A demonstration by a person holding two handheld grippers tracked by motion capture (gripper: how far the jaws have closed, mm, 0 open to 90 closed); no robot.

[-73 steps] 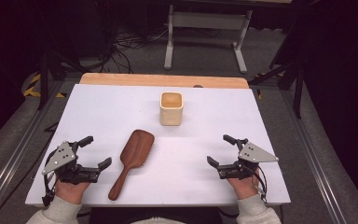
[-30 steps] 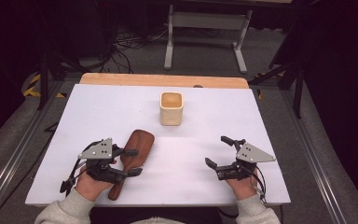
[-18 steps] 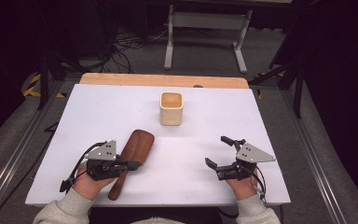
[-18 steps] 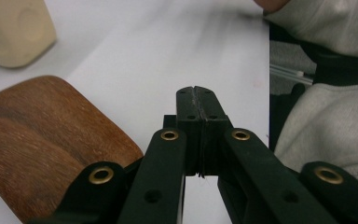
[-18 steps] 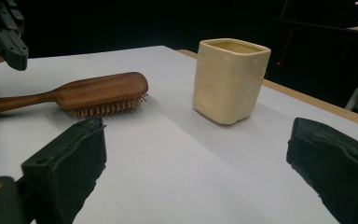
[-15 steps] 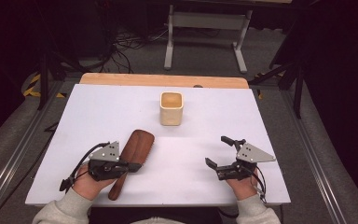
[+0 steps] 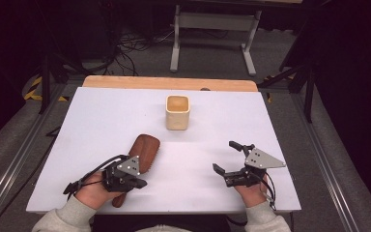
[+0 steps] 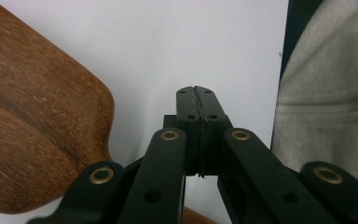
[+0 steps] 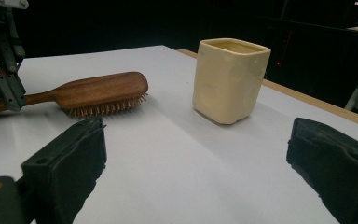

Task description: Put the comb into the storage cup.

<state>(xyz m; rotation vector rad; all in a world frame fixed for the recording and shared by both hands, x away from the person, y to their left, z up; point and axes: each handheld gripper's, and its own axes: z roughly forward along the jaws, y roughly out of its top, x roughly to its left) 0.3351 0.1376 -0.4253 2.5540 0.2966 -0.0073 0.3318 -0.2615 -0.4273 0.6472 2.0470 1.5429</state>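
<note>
two claws point(image 7: 134, 182) point(image 7: 226, 157), one hairbrush point(image 7: 144, 151), one cup point(image 7: 178, 112).

No readable text, label, brand, number or sign showing anywhere: hairbrush point(image 7: 144, 151), cup point(image 7: 178, 112), worktop point(image 7: 101, 116) all unmarked.

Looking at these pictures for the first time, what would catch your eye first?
A brown wooden hairbrush lies bristles down on the near left of the white table. The left gripper sits over its handle with its jaws shut and nothing visible between them. A cream square cup stands upright mid-table farther back, and the right gripper rests open at the near right, holding nothing.
</note>
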